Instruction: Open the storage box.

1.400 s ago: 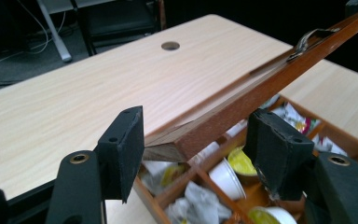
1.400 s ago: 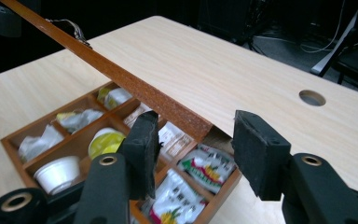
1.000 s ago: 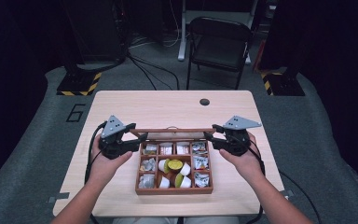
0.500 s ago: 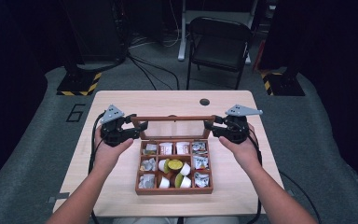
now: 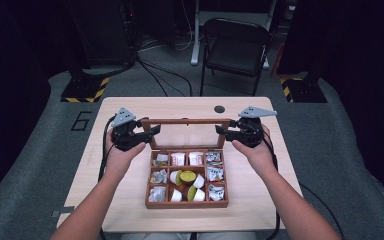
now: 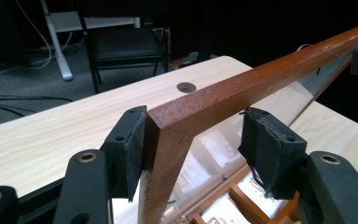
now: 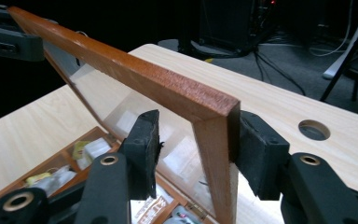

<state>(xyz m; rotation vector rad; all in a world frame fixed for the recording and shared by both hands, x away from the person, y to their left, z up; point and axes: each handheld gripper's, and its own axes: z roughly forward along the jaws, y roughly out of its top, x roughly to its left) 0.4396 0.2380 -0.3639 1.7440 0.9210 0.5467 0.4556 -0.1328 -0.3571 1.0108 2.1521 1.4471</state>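
Fingers [image 6: 133, 149] of your left gripper [image 5: 152, 131] stand spread around the upper left corner of the lid [image 5: 187, 121]: one pad lies against the outer face of the wooden frame, the other stands clear of it on the pane side, and these jaws have just been closing with the frame between them. On your right gripper [image 5: 220, 131] the fingers [image 7: 256, 154] straddle the upper right corner the same way, one pad touching the frame's outer edge and the other apart from it; these jaws have just been opening, again with the frame between them. You have two grippers on one lid, which has one clear pane [image 5: 187, 136] and stands raised, close to upright, at the far edge of one wooden box [image 5: 187, 204]. That box sits in the middle of the worktop [image 5: 130, 107], nearer your side, and has nine compartments [image 5: 178, 159] in three rows of three, holding small packets and little white and yellow-green cups too small to count. One round hole [image 5: 219, 109] shows in the worktop beyond the lid, and one folding chair [image 5: 235, 50] stands behind it. Compared with a second ago, the lid's top rail sits farther from you and the lid stands steeper, and both your hands have gone forward with it; the box has not shifted.
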